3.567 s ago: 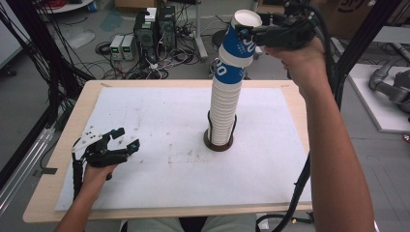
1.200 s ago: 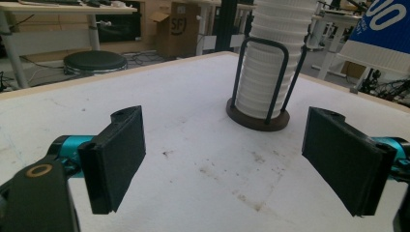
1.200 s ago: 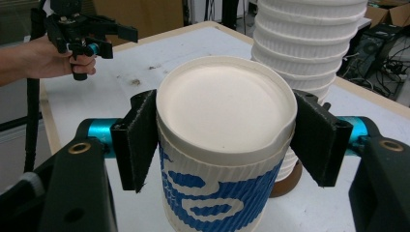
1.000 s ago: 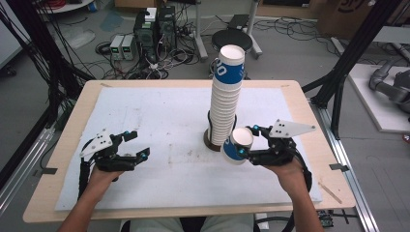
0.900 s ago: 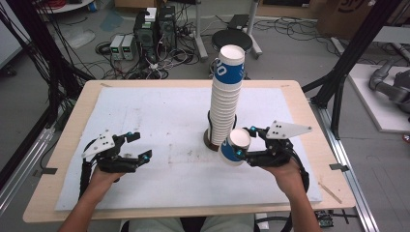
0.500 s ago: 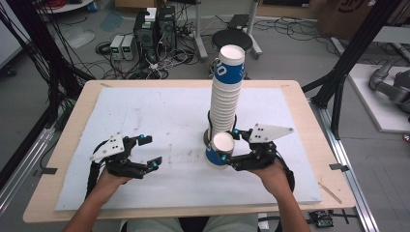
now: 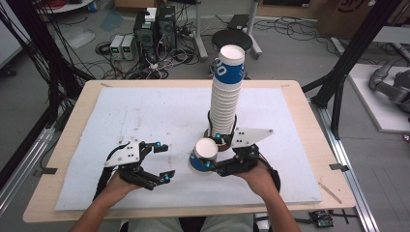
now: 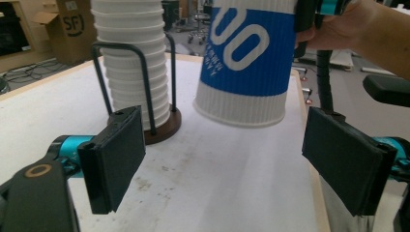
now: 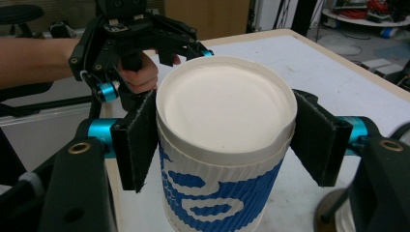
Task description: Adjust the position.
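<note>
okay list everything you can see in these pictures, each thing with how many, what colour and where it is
Paper cup: one, blue and white, held above the mat just left of the cup holder.
Cup stack: one tall stack, white with a blue-banded top cup, in the holder.
Cup holder: one, brown round base with dark wire uprights, mid-table.
Mat: one, white, scuffed, covering the table.
Table: one, light wood.
Stool: one, black, on the floor beyond the table.
Left hand-held gripper: one, black with teal, jaws open, facing the cup.
Right hand-held gripper: one, black with teal, shut on the paper cup.
</note>
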Demonstrator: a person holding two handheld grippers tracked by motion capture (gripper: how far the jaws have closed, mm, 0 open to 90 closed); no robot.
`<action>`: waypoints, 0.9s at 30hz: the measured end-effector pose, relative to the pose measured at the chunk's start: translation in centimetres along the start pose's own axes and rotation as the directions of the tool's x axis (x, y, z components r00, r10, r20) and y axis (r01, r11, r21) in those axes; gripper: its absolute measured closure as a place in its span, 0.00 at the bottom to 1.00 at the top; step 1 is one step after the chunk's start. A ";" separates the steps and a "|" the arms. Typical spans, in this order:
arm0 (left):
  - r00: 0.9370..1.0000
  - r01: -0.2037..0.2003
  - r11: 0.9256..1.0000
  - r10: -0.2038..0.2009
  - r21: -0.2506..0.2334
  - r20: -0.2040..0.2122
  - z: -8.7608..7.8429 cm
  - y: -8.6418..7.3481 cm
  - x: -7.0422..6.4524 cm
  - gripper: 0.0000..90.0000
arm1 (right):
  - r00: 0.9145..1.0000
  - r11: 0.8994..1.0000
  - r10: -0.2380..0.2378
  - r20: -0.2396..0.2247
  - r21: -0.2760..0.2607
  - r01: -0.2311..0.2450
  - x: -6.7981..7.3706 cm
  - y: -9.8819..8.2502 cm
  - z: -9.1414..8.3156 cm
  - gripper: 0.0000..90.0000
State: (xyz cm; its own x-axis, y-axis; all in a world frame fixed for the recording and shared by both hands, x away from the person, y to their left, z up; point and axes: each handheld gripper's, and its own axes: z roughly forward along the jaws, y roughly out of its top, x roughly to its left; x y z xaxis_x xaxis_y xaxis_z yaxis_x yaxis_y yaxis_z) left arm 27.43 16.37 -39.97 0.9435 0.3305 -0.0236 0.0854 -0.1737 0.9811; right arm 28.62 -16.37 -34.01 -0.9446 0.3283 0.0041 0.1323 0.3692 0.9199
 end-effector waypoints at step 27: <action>0.992 0.013 1.000 -0.014 0.011 0.129 4.7 0.5 -0.6 0.17 | 0.990 0.998 0.019 -0.143 -0.064 -0.028 0.0 0.6 1.3 0.35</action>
State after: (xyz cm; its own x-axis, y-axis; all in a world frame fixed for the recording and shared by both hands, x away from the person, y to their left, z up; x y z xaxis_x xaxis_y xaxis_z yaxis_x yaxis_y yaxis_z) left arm 28.40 11.73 -40.34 0.9756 0.2104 -0.0622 0.1011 -0.1800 0.9785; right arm 29.10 -15.02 -33.96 -0.9751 0.2077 0.0775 0.1396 0.3037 0.9425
